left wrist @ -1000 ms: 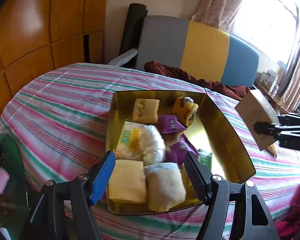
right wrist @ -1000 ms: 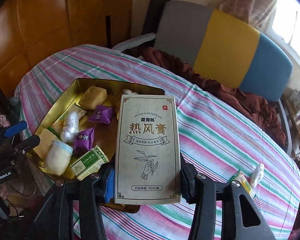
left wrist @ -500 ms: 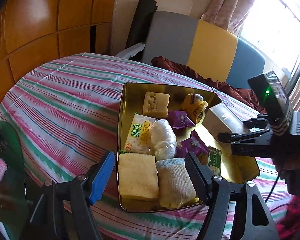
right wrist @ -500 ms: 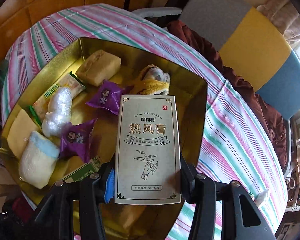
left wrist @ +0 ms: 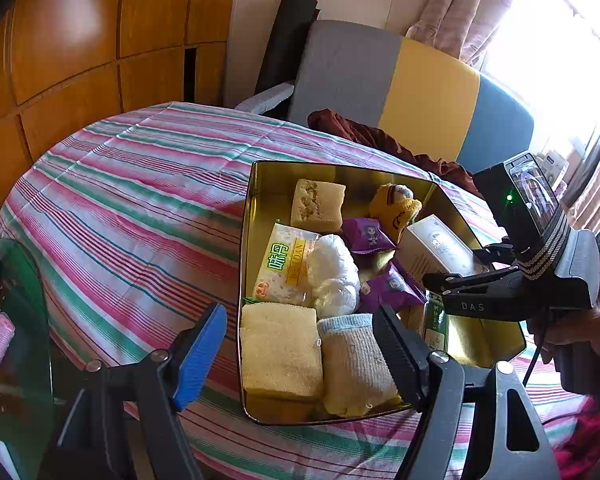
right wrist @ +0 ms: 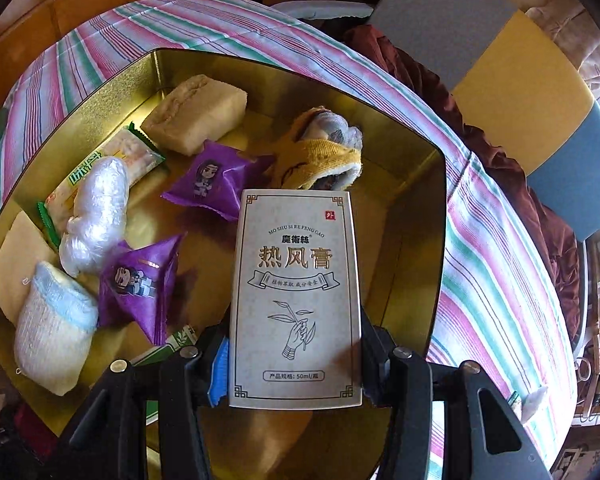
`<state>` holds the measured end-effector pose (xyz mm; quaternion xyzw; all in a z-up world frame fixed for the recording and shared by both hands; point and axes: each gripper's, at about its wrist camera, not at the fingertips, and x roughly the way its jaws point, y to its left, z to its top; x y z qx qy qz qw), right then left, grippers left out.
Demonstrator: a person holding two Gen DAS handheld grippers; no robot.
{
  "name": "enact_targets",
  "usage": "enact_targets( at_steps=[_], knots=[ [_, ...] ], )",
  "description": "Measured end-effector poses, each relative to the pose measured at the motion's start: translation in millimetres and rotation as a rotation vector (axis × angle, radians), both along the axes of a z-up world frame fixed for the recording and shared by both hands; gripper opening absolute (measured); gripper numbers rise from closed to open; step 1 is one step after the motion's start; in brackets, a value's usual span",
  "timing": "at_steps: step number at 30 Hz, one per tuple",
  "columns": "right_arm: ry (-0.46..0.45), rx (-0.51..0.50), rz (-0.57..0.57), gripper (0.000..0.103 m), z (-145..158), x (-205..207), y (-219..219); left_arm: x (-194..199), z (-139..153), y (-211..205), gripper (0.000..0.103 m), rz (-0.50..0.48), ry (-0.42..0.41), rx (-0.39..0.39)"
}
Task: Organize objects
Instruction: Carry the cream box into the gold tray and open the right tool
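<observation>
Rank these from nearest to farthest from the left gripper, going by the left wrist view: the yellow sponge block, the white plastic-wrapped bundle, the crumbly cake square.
1. Yellow sponge block: the tin's near corner, between the left gripper's opening jaws, untouched.
2. White plastic-wrapped bundle: mid-tin, just behind the block.
3. Crumbly cake square: by the tin's far wall.

Gold tin [right wrist: 420, 240] glossy mirror-like metal; ointment box [right wrist: 296, 300] matt printed cardboard; purple sachets [right wrist: 140, 280] shiny foil; striped tablecloth [left wrist: 140, 200] woven cloth.
</observation>
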<state>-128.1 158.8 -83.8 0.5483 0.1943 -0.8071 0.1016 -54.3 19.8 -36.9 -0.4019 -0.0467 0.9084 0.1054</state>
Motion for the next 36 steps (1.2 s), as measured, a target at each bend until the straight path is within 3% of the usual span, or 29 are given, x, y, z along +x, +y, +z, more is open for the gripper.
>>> enact_targets(
  at_steps=[14,24,36],
  knots=[
    [0.071,-0.108,-0.065,0.059,21.4,9.7,14.8,8.7,5.3,5.5,0.079,-0.010,0.028,-0.027],
    [0.162,-0.175,-0.105,0.059,53.4,45.8,20.0,16.6,10.8,11.3,0.079,-0.033,0.048,-0.044],
    [0.241,-0.219,-0.241,0.060,76.5,81.5,88.8,27.0,20.6,32.1,0.082,-0.098,0.081,-0.066]
  ],
)
